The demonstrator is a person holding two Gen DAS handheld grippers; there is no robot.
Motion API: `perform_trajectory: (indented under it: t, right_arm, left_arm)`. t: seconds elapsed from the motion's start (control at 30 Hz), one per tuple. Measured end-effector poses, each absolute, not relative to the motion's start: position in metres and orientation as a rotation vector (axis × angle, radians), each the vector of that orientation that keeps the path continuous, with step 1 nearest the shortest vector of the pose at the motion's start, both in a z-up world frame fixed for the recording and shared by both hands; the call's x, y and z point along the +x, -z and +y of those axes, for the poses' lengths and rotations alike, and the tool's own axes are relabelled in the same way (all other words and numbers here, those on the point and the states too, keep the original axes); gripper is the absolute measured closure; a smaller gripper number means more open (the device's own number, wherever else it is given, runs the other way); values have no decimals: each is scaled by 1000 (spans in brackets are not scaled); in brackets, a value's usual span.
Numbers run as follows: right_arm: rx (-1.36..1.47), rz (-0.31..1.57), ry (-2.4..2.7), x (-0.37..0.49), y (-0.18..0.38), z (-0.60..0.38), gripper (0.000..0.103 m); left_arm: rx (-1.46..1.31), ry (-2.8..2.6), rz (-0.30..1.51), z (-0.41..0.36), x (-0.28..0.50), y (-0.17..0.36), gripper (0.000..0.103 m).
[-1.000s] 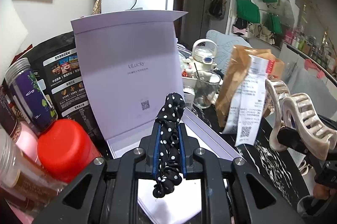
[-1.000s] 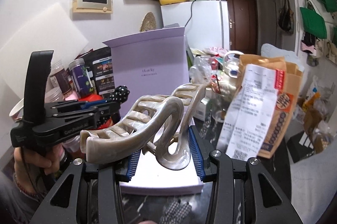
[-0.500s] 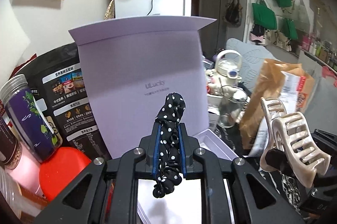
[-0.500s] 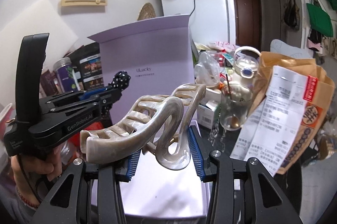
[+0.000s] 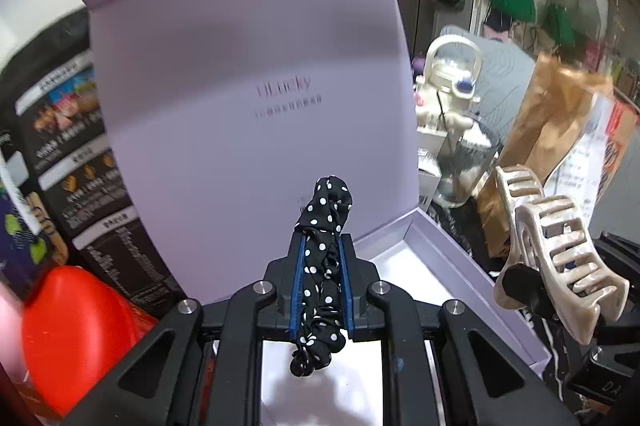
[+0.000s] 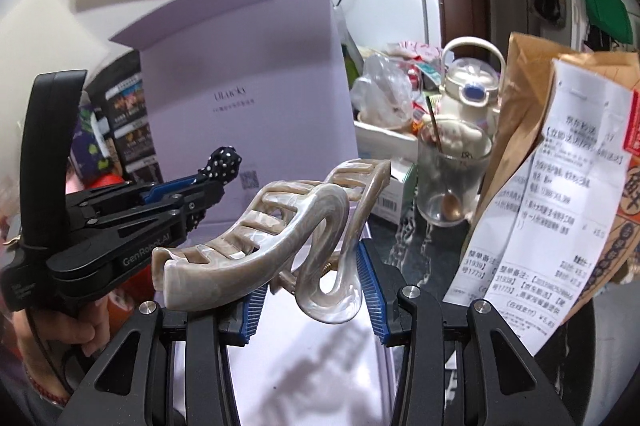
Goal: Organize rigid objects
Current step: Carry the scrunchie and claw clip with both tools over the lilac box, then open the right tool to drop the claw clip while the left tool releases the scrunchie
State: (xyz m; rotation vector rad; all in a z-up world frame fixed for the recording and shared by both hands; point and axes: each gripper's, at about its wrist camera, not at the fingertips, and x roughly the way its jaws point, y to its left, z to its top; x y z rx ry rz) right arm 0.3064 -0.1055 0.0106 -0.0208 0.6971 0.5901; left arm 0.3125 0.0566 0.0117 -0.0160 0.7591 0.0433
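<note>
— Left gripper (image 5: 320,254)?
— Fingers clamped on the polka-dot scrunchie (image 5: 322,266), held above the open lilac box (image 5: 452,258).
— Right gripper (image 6: 312,290)?
— Fingers clamped on the pearl hair claw (image 6: 272,238), also over the box's tray, just beside the left. Lid (image 5: 248,74) upright behind.

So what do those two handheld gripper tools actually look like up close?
Both the left gripper and right gripper are matte black linkage frames with silver bolts and ribbed blue finger pads. The left one's side reads "GenRobot.AI", with a thin black cable by its handle.
</note>
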Motion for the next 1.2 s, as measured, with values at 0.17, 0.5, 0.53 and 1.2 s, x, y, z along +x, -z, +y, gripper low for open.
perform_trajectory:
  t: [0.17, 0.5, 0.53, 1.2]
  right_arm:
    - [-32, 730, -589, 314, 5, -101, 60]
    - [-53, 804, -611, 325, 30, -89, 60]
    - [-58, 811, -608, 326, 33, -89, 60]
    - [-77, 892, -556, 341, 54, -86, 57]
  left_arm:
    - [-12, -50, 802, 54, 323, 3, 87]
    - [-23, -43, 893, 55, 335, 28, 87]
    - [-24, -42, 899, 54, 338, 29, 87]
    - [-52, -44, 956, 47, 345, 38, 87]
